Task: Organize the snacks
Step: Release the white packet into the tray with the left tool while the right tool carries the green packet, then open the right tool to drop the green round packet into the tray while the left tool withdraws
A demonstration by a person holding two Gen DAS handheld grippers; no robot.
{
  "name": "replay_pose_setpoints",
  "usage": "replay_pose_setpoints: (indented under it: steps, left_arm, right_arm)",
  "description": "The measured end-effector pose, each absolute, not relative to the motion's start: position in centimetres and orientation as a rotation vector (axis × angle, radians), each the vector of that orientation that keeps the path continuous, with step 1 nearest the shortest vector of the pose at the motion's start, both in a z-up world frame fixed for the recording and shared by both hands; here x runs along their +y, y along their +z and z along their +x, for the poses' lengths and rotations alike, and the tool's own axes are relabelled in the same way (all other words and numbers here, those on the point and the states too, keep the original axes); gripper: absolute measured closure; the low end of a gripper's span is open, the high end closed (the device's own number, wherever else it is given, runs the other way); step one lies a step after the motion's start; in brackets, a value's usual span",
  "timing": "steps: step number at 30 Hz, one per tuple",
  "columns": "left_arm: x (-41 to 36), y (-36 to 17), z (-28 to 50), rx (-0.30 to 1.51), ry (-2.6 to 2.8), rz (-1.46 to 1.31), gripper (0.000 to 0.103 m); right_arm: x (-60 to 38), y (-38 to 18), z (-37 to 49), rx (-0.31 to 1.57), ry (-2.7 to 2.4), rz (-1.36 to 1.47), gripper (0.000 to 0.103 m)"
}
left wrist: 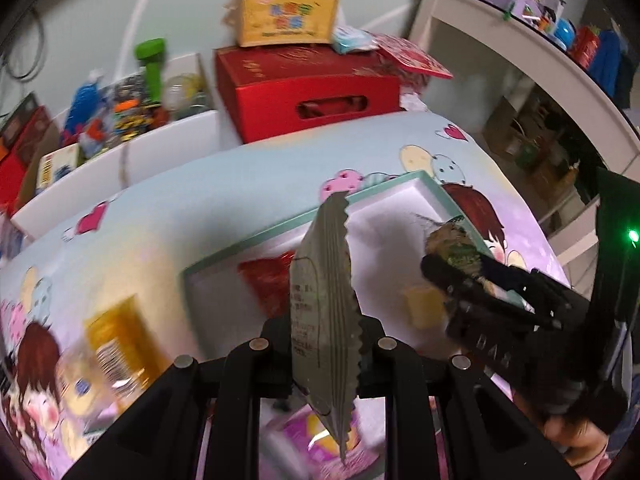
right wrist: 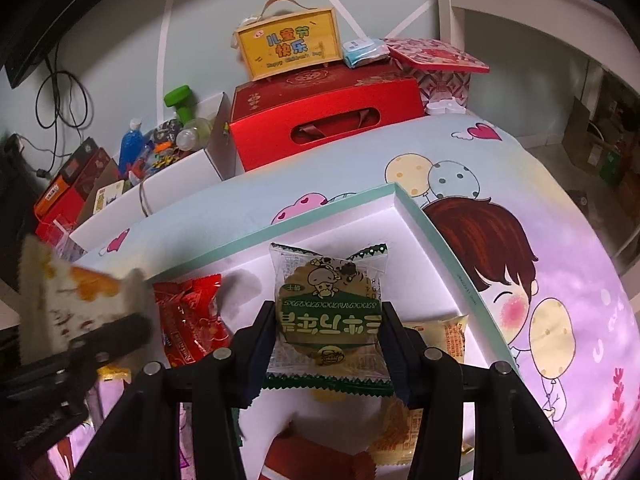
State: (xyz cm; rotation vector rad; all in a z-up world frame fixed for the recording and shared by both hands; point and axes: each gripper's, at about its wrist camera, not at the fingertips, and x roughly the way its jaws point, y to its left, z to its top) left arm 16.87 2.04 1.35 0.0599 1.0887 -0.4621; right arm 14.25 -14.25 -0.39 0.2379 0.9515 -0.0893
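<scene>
Apparently both grippers were mid-delivery over the shallow box, a white tray with a mint-green rim lying on the cartoon bedspread. The right gripper had its jaws closed on the sides of a green biscuit packet, held flat and face-up, probably so it could be laid down level on the tray floor. The left gripper was clamped on a grey-white sachet held edge-on, its serrated seam pointing up, which from the right wrist view showed as a pale wrapper with orange print at the near left.

Inside the box lay a red candy wrapper toward the left and a yellow packet toward the right, with bare white floor at the far side. More yellow and purple packets sat loose on the bedspread at the near left, seemingly not yet sorted. Beyond the bed, a red gift box carried a yellow carry-case.
</scene>
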Motion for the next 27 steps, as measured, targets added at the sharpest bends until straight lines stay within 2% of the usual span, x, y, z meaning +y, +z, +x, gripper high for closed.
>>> replay_pose_setpoints:
  steps: [14, 16, 18, 20, 21, 27]
  left_arm:
    - [-1.9, -0.6, 19.7, 1.145, -0.490, 0.069, 0.081]
    - [-1.8, -0.7, 19.7, 1.143, -0.473, 0.069, 0.073]
    - [-1.6, -0.7, 19.7, 1.138, -0.445, 0.073, 0.052]
    - [-1.1, -0.6, 19.7, 1.139, -0.425, 0.059, 0.039]
    - [-0.8, -0.6, 19.7, 1.137, -0.427, 0.047, 0.035]
    - [-0.6, 0.5, 18.9, 1.112, -0.440, 0.037, 0.035]
  right_arm:
    - [-15.9, -1.3, 14.5, 0.958, -0.116, 0.290, 0.050]
    - [-16.1, -1.4, 14.6, 0.961, -0.128, 0.289, 0.049]
    - [-16.3, -1.5, 14.6, 0.969, -0.147, 0.286, 0.049]
    - [-16.6, -1.7, 14.6, 0.982, -0.150, 0.295, 0.049]
    - [-16.8, -1.8, 14.6, 0.986, -0.149, 0.303, 0.049]
    - [-16.3, -1.5, 14.5, 0.984, -0.143, 0.283, 0.048]
